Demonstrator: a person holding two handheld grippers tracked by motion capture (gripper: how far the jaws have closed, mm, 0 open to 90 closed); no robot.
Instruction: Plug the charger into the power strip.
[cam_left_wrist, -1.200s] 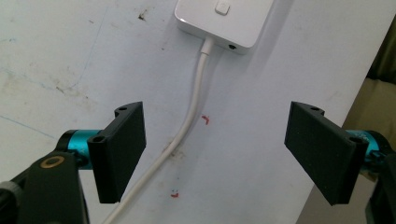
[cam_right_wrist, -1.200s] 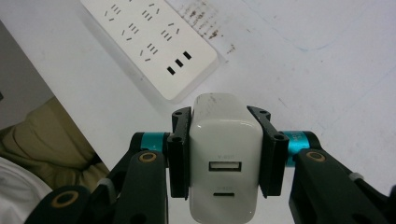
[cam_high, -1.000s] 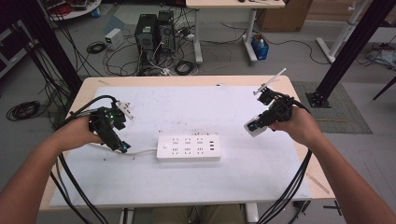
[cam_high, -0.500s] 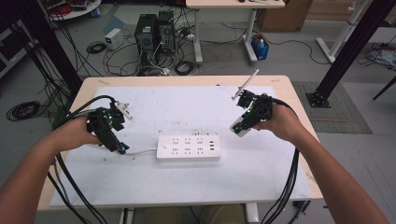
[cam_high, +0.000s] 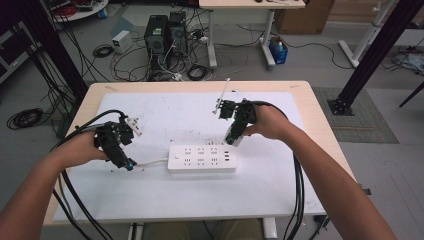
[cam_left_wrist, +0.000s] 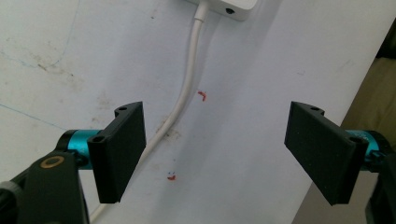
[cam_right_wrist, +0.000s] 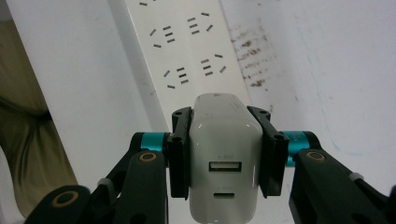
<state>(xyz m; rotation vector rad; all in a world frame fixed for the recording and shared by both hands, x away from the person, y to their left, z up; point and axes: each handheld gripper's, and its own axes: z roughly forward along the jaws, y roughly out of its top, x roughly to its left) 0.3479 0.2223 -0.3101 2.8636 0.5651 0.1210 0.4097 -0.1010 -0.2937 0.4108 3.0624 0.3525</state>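
From the high view we see a white power strip (cam_high: 202, 159) lying near the middle of the counter (cam_high: 310, 165), on its white cover. Our left gripper (cam_high: 120, 157) sits low beside the strip's left end, over its white cord (cam_high: 150, 162). Our right gripper (cam_high: 234, 134) hangs above the strip's right end, holding something pale that is too small here to make out.

In the left gripper view, the fingers (cam_left_wrist: 119, 149) stand wide apart with nothing between them. The cord (cam_left_wrist: 187, 88) runs down the cover just inside the left finger, from the strip's corner (cam_left_wrist: 229, 7) at the top edge.

In the right gripper view, the fingers (cam_right_wrist: 179, 149) are clamped on a white charger (cam_right_wrist: 225, 154), its two ports facing the camera. The strip's sockets (cam_right_wrist: 187, 51) lie just beyond it.

We judge the charger picked up and carried to the strip but not yet plugged in; lining up and pressing it home remain.
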